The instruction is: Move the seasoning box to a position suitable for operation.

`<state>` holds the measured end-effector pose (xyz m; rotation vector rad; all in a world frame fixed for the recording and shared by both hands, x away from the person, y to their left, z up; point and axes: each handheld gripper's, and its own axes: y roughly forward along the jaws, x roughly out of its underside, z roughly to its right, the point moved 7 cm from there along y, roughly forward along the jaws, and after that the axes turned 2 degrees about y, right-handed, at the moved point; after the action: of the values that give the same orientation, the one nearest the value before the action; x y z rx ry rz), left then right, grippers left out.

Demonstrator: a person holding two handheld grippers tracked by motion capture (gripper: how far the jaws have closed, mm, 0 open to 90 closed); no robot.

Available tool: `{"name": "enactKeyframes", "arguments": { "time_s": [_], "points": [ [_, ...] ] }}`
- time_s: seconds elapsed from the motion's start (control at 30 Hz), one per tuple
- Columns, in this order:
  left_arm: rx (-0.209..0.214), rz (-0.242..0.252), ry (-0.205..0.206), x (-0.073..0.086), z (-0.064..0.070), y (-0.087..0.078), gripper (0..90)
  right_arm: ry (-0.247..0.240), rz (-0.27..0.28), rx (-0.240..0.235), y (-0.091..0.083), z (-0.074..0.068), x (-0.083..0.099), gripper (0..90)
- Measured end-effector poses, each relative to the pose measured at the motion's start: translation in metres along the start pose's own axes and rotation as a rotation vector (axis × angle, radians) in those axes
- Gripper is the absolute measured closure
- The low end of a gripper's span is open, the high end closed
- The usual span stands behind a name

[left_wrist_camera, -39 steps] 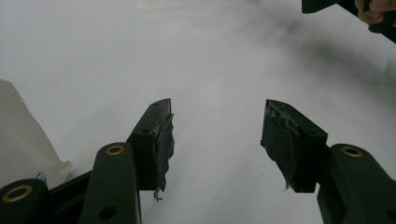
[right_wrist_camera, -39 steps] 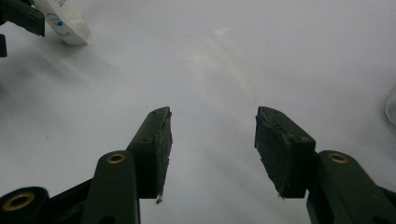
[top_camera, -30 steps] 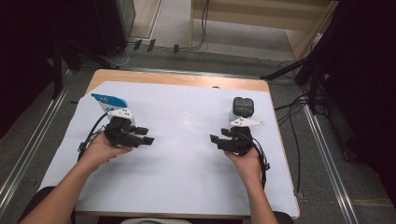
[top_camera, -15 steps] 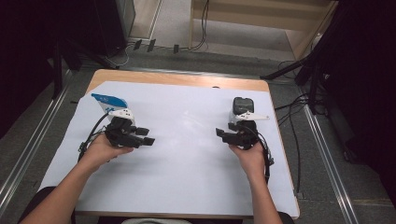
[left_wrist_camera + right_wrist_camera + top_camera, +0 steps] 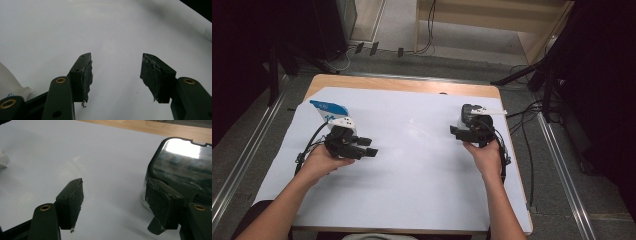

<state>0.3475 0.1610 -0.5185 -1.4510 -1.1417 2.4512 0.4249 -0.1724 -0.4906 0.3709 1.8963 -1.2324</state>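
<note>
A dark, glossy-lidded container sits at the right rear of the white sheet. In the right gripper view the container is at the right, its lid reflecting light. My right gripper is open just in front of it and points left. Its right jaw stands against the container's near corner, and the gap of the right gripper holds nothing. My left gripper rests open on the left side of the sheet and points right. The left gripper has only bare sheet between its jaws.
A blue-and-white packet lies just behind the left hand; its white edge shows at the left. The wooden table edge runs along the back. Cables hang off the right side. Metal rails flank the table on the floor.
The right hand has moved its gripper forward, up to the dark container. The left hand and its gripper have stayed in place.
</note>
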Motion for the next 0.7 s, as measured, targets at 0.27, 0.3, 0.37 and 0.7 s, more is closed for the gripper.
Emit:
{"name": "enactKeyframes", "arguments": {
  "time_s": [0.27, 0.3, 0.37, 0.7],
  "points": [
    [0.009, -0.014, 0.004, 0.001, 0.002, 0.004, 43.6, 0.009, 0.015, -0.021, 0.003, -0.002, -0.011, 28.6],
    [0.006, -0.021, 0.005, 0.002, 0.002, 0.004, 43.6, 0.007, 0.025, -0.013, 0.002, -0.001, -0.015, 28.6],
    [0.01, -0.019, 0.007, 0.002, 0.003, 0.005, 43.6, 0.008, 0.035, 0.0, -0.001, 0.001, -0.02, 28.5],
    [0.011, -0.016, 0.005, 0.002, 0.003, 0.004, 43.6, 0.047, 0.045, 0.081, -0.002, 0.023, -0.037, 15.3]
  ]
}}
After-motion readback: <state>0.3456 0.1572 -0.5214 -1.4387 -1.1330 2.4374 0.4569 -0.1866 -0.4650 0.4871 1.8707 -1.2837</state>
